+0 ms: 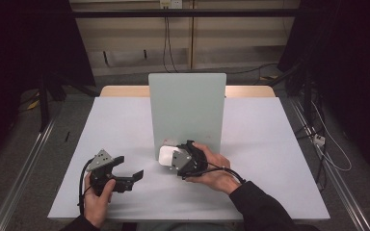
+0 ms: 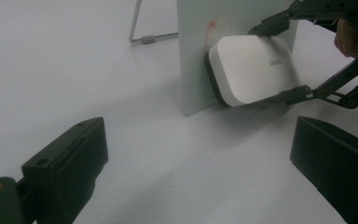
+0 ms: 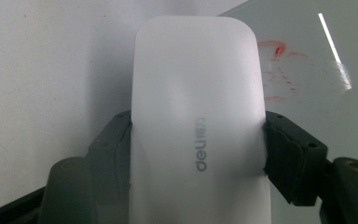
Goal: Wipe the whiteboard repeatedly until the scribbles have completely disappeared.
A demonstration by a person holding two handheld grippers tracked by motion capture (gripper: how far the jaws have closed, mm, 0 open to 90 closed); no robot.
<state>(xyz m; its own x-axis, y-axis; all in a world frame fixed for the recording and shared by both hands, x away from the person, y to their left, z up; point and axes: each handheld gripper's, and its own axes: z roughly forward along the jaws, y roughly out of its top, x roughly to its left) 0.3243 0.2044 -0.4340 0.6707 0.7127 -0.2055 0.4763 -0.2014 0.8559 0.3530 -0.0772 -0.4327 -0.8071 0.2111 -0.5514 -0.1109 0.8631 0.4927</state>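
Eraser (image 3: 198, 126) against board's (image 1: 188, 106) lower edge

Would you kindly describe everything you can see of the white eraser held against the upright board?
The white eraser is a smooth, matte, plastic-looking block with rounded corners, a dark layer beneath its white shell and grey "deli" lettering on its back. The right gripper is shut on it, one black jaw pressing on each long side. Its dark underside lies flat against the pale upright board near the board's lower edge, just above the table. Faint red marks show on the board beside it.
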